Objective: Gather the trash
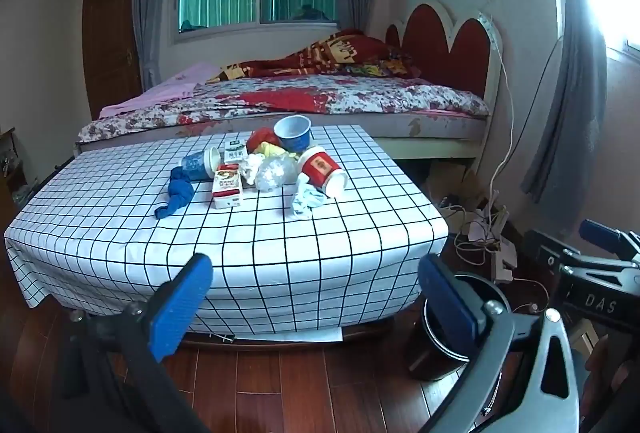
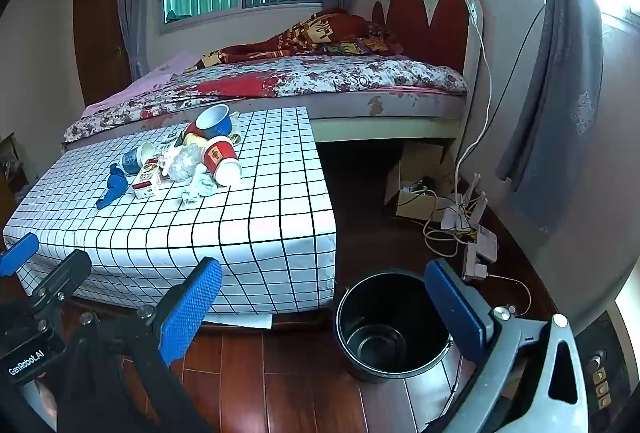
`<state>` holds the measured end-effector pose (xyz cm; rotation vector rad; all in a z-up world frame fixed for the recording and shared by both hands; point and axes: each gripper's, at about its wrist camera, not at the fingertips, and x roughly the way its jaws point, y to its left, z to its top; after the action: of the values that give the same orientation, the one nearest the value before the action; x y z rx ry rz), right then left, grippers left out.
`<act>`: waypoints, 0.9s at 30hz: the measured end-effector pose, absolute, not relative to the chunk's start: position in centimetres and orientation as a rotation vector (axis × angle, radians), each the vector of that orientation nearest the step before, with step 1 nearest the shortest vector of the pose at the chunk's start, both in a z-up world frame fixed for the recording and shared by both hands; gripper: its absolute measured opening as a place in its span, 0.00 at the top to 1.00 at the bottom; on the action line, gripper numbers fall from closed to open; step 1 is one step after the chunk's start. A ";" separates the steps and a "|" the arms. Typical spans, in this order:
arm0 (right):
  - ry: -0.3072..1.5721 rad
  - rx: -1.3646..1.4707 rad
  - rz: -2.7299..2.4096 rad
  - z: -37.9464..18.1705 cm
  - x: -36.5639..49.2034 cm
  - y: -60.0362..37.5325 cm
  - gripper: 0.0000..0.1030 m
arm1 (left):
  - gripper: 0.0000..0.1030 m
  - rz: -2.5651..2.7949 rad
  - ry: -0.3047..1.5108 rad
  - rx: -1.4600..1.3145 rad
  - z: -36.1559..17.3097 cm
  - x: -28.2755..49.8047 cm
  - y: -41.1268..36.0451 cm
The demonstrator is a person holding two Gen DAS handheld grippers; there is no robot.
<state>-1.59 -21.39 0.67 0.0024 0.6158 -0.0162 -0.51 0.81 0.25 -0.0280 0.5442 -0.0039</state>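
Nearest, both grippers hang above the wooden floor [image 2: 248, 385] with their blue fingers [image 1: 182, 307] spread wide and nothing between them: the left gripper [image 1: 316, 307] faces the front drop of the counter [image 1: 280, 273], and the right gripper [image 2: 324, 313] sits just to its right, over a dark metal bucket [image 2: 390, 325] that stands upright on the floor by the counter's near right corner, mouth up. Farther off, on the checked cloth, the trash lies in one loose heap toward the back half of the counter. At its near edge are a crumpled white tissue [image 1: 307, 200] and a red and white carton [image 1: 227, 189], its long axis running roughly front to back. Left of those, a twisted blue rag [image 1: 177, 196] stretches diagonally toward the near left. A red paper cup [image 1: 322, 171] lies on its side, mouth toward the near right; a blue patterned cup [image 1: 202, 163] also lies tipped, mouth to the right. Between them sits a crushed clear plastic bottle [image 1: 274, 171]. Behind, a blue bowl-shaped tub [image 1: 294, 132] tilts mouth up and left atop red and yellow wrappers [image 1: 264, 143]. Beyond the counter stands a bed [image 1: 320, 101] with a red headboard [image 1: 448, 41].
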 end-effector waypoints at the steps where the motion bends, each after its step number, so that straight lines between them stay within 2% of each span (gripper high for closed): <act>1: 0.616 0.002 -0.016 0.7 -1.6 -21.5 0.01 | 0.00 -0.005 0.545 -0.027 0.3 -0.5 0.9; 27: 0.620 -0.004 -0.014 0.7 -1.4 -21.4 0.01 | 0.00 -0.019 0.540 -0.002 0.8 -0.3 0.1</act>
<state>-1.36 -21.37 0.70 -0.0036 0.6196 -0.0143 -0.30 0.12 0.78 -0.0022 0.5403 -0.0194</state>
